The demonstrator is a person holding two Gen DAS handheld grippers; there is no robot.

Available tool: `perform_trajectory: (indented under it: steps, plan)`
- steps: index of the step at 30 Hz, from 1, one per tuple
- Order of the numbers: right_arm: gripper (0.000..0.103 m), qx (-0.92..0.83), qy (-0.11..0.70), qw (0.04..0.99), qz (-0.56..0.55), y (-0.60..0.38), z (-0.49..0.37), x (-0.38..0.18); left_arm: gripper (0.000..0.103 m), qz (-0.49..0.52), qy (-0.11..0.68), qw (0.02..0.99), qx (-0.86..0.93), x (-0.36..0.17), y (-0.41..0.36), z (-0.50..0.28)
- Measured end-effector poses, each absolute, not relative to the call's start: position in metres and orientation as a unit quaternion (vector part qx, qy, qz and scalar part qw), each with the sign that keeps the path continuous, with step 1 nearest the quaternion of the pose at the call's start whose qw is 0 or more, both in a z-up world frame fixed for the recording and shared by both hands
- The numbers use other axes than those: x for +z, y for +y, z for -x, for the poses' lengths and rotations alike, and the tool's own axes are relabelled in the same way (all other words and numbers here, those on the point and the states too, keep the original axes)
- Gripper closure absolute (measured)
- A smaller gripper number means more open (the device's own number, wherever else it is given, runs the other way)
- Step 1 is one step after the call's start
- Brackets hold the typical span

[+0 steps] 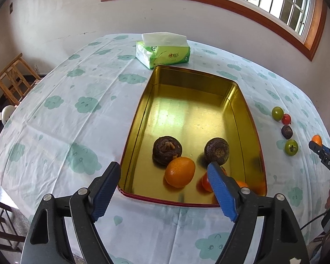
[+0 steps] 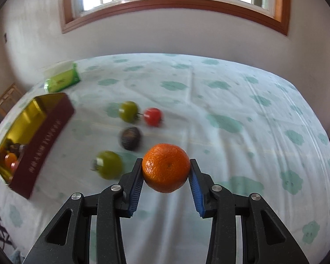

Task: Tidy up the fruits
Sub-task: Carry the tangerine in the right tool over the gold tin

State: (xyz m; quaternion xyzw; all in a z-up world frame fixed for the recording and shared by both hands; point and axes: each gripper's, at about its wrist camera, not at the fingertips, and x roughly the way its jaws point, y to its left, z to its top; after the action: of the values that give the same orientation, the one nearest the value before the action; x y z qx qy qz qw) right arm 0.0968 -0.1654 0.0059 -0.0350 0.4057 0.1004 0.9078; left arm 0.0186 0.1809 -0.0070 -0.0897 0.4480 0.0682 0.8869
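Left wrist cam sits behind the left gripper (image 1: 165, 169), angled steeply down, close over the near end of the gold tin (image 1: 242, 110), facing the window wall (image 1: 55, 17). Right wrist cam rides behind the right gripper (image 2: 166, 169), same downward tilt, over the tablecloth (image 2: 231, 101) to the tin's right. Both views share the tin, tissue pack (image 1: 162, 52), loose fruits (image 1: 287, 131). Right view is smeared, so detail there is probably unreliable.
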Motion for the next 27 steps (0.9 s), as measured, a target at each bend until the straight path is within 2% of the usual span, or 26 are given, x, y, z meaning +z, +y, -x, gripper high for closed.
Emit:
perform_trajectory:
  steps: [6,14,27]
  plan:
    - [0.062,0.180,0.394,0.899,0.058,-0.097,-0.087,0.020,0.019,0.095,0.442,0.888,0.083,-0.005,0.192,-0.013]
    - [0.062,0.272,0.393,0.873,0.096,-0.008,-0.070,0.018,0.016,0.110,0.436,0.887,0.103,-0.003,0.213,-0.005]
    - [0.062,0.319,0.405,0.846,0.136,0.056,-0.058,0.002,0.014,0.128,0.438,0.881,0.127,-0.009,0.239,0.006]
